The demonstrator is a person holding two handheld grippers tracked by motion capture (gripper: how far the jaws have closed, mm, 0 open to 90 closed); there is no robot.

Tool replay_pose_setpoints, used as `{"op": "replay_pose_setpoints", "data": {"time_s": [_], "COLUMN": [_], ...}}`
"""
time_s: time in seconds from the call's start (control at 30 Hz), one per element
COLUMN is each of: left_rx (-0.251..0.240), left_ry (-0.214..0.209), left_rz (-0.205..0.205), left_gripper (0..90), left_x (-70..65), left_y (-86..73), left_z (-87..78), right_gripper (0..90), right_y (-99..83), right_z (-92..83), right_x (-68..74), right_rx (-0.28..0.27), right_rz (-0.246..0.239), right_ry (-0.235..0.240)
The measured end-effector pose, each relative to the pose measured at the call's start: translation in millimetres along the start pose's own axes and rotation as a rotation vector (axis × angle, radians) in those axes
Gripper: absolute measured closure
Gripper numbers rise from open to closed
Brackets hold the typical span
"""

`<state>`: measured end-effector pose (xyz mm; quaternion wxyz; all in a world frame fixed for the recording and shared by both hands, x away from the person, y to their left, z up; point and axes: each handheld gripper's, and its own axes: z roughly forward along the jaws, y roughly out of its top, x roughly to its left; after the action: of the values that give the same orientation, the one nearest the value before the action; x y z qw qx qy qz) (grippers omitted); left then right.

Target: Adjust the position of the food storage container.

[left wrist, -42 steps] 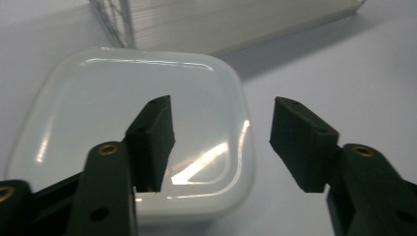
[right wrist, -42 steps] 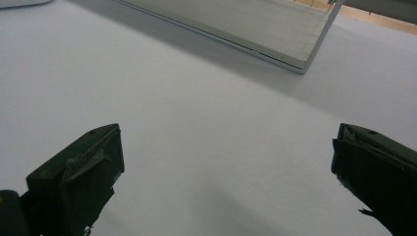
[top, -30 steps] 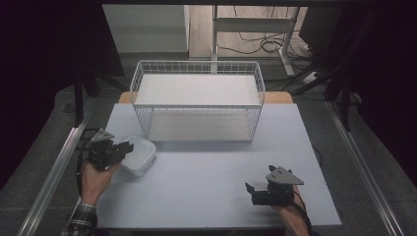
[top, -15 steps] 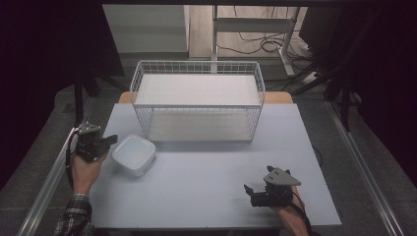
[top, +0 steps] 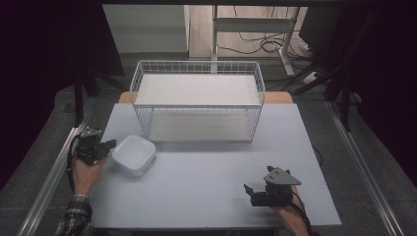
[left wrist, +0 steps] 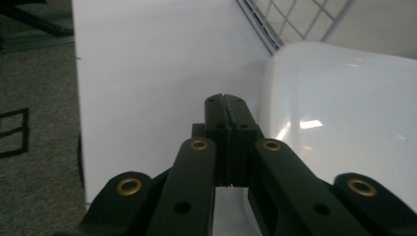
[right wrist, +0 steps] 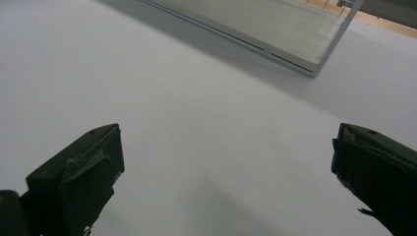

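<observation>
A white square dish [top: 134, 155] sits on the pale table [top: 206, 167], in front of the left corner of a white wire basket [top: 196, 98]. My left gripper [top: 112, 144] lies just left of the dish, jaws pointing at its rim. In the left gripper view the left gripper [left wrist: 226, 101] has its jaws pressed together with nothing between them, and the dish [left wrist: 344, 123] lies close on their right. My right gripper [top: 248, 189] rests near the table's front right. In the right gripper view the right gripper [right wrist: 226, 167] stands wide open over bare table.
The wire basket [right wrist: 275, 29] stands at the back middle, its lower rim [left wrist: 295, 19] just beyond the dish. The table's left edge [top: 105, 147] runs beside my left hand, with dark floor and a metal rail beyond it.
My left gripper has drawn back to the left from the dish's edge and its jaws are now shut. The dish lies in nearly the same spot. The right gripper has stayed still.
</observation>
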<state>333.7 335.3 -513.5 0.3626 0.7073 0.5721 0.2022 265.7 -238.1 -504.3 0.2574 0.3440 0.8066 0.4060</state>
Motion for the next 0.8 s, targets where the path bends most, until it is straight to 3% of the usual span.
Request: {"op": "replay_pose_setpoints", "data": {"time_s": [0.2, 0.37, 0.53, 0.67, 0.8], "left_rx": [0.006, 0.009, 0.011, 0.013, 0.016], "left_ry": [-0.003, -0.026, -0.068, -0.092, -0.118], "left_rz": [-0.009, -0.006, -0.012, -0.010, -0.006], "left_gripper": [90.0, 90.0, 90.0, 90.0, 90.0], "left_x": [-8.6, -18.0, -25.5, -30.4, -39.7], "left_y": [-7.1, -10.6, -9.9, -9.3, -9.2], "left_z": [-4.8, -6.6, -3.5, -1.4, 0.5], "right_gripper": [0.0, 0.0, 0.0, 0.0, 0.0], "right_y": [-1.2, -2.3, -3.2, -1.9, 3.7], "right_z": [3.4, 6.6, 9.9, 10.9, 11.9], "right_x": [1.8, 4.8, 4.1, 3.2, 4.6], "right_rx": [0.023, 0.067, 0.111, 0.133, 0.167], "right_rz": [0.021, 0.023, 0.056, 0.070, 0.086], "right_ry": [-0.023, 0.016, 0.055, 0.059, 0.107]}}
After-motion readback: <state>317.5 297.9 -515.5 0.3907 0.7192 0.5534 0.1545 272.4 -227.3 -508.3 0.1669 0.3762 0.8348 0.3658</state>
